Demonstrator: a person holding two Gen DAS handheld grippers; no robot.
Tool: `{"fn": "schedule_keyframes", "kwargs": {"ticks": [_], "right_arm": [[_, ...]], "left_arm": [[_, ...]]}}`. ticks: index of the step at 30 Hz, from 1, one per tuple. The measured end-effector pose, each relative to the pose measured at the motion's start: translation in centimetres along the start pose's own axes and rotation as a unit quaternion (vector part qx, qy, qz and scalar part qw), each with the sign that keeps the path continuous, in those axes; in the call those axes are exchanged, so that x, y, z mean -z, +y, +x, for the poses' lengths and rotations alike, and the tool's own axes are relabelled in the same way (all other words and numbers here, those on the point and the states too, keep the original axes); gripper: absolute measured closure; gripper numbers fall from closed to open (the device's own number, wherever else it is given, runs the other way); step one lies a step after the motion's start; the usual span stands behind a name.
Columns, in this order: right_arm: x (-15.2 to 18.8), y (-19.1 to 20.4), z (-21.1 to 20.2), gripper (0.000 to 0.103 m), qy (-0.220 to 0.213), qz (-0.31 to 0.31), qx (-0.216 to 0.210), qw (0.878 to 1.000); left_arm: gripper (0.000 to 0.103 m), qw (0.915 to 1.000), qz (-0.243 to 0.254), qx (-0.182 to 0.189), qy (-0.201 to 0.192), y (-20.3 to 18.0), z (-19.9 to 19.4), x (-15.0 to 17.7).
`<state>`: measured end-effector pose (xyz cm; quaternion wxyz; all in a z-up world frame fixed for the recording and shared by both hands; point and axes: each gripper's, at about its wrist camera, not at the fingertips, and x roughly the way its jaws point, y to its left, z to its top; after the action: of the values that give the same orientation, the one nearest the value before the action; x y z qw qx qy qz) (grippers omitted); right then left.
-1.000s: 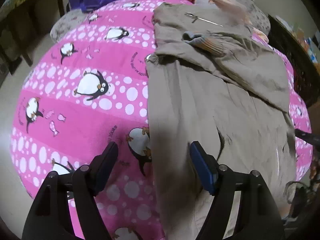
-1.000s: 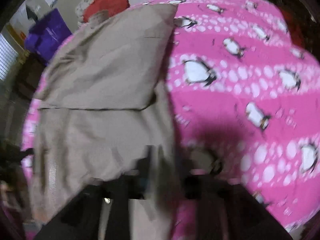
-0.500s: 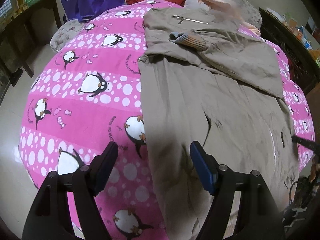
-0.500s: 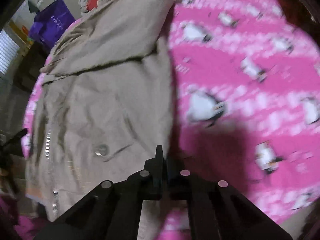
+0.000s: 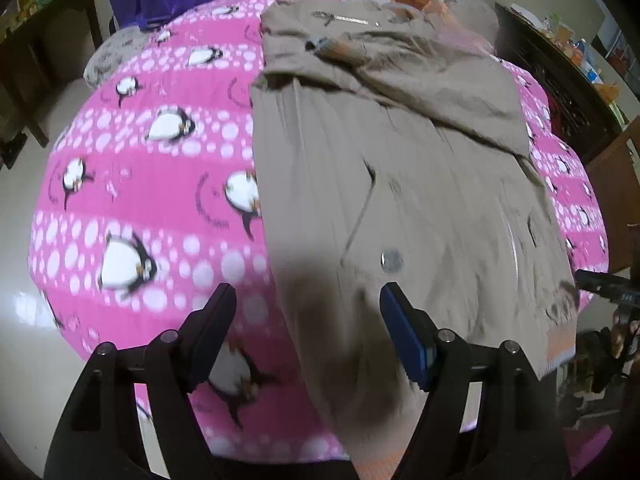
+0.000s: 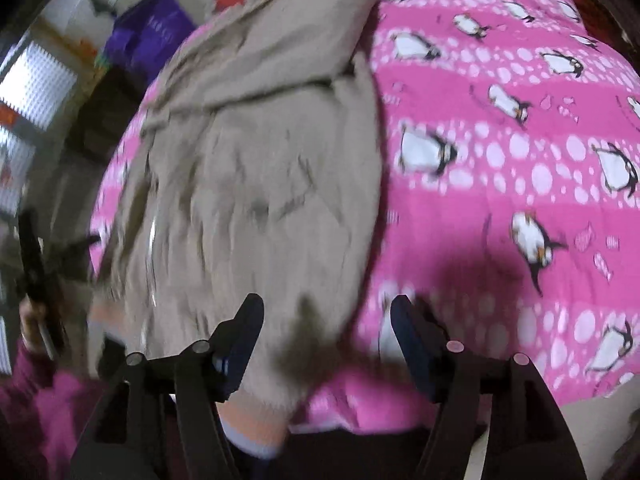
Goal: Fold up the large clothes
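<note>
Tan jacket (image 5: 420, 184) spread flat on pink penguin blanket (image 5: 152, 168) over the bed, sleeves folded across the chest, ribbed hem (image 6: 252, 424) hanging off the near edge. Soft, limp, probably bulky; best gripped at hem corners. Left tool (image 5: 306, 334) apart, holding nothing. Right tool (image 6: 326, 344) opening, jacket edge between the jaws, not pinched.

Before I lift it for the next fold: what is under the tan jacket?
The tan jacket lies on the pink penguin blanket, which shows all round it. Whatever lies directly beneath the cloth is covered.
</note>
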<state>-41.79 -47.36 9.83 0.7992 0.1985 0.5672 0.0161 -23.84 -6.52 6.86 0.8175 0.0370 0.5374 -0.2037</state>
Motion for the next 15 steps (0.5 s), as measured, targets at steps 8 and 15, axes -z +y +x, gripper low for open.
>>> {"fn": "schedule_keyframes", "kwargs": {"ticks": [8, 15], "right_arm": [[3.7, -1.1, 0.1, 0.031, -0.001, 0.020, -0.013, 1.000], [4.0, 0.4, 1.4, 0.030, 0.004, 0.014, -0.053, 0.998]], "left_arm": [[0.029, 0.9981, -0.009, 0.030, 0.052, -0.4, 1.0, 3.4], [0.029, 0.9966, -0.022, 0.038, 0.070, -0.3, 1.8, 4.2]]}}
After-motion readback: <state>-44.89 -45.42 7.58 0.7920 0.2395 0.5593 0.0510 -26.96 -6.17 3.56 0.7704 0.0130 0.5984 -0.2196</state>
